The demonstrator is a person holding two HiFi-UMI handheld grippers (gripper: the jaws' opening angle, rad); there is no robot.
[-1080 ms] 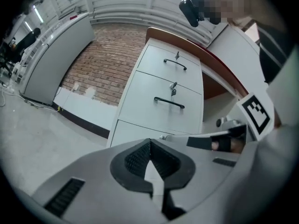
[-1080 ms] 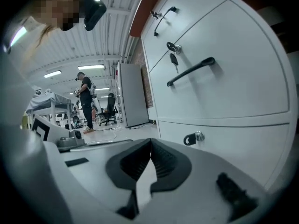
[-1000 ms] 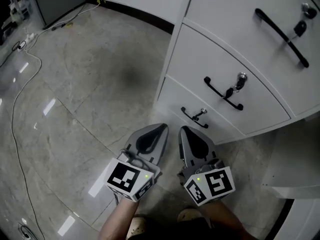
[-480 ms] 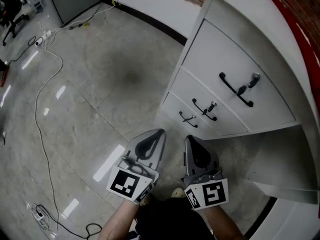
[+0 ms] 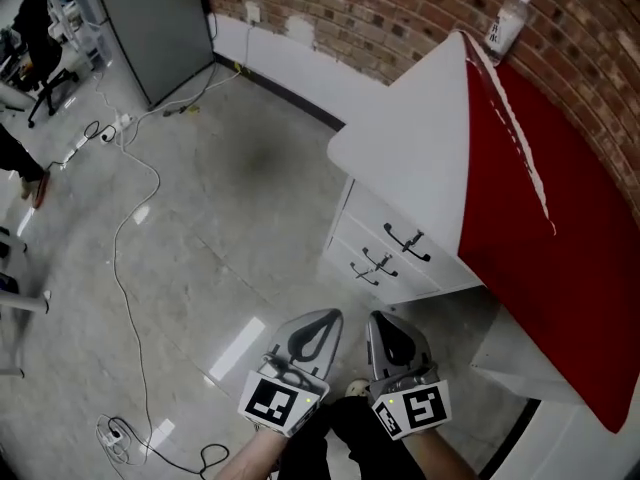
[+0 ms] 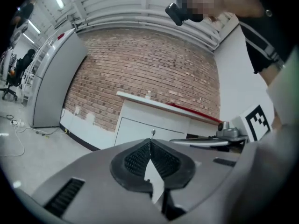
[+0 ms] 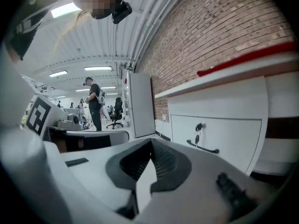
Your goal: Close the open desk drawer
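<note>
The white desk [image 5: 410, 153] with a red part of its top stands against the brick wall. Its three drawers [image 5: 385, 253] have black handles, and their fronts look flush with one another. My left gripper [image 5: 322, 318] and right gripper [image 5: 378, 320] hang side by side over the floor in front of the drawers, well apart from them. Both are shut with nothing between the pads. In the left gripper view the shut gripper [image 6: 149, 142] points at the desk [image 6: 149, 122]. The right gripper [image 7: 151, 142] is also shut, with a drawer handle [image 7: 203, 148] and its key [image 7: 200, 126] beside it.
A clear bottle [image 5: 507, 13] stands on the desk's far corner. White cables [image 5: 125, 238] trail over the grey floor to the left. A tall grey cabinet [image 5: 150, 18] stands at the back left. People and office chairs [image 7: 114, 111] are far off.
Both grippers have risen together, staying shut. The head view has lifted with them: the drawers look smaller and farther, and the desk top and brick wall have come into view.
</note>
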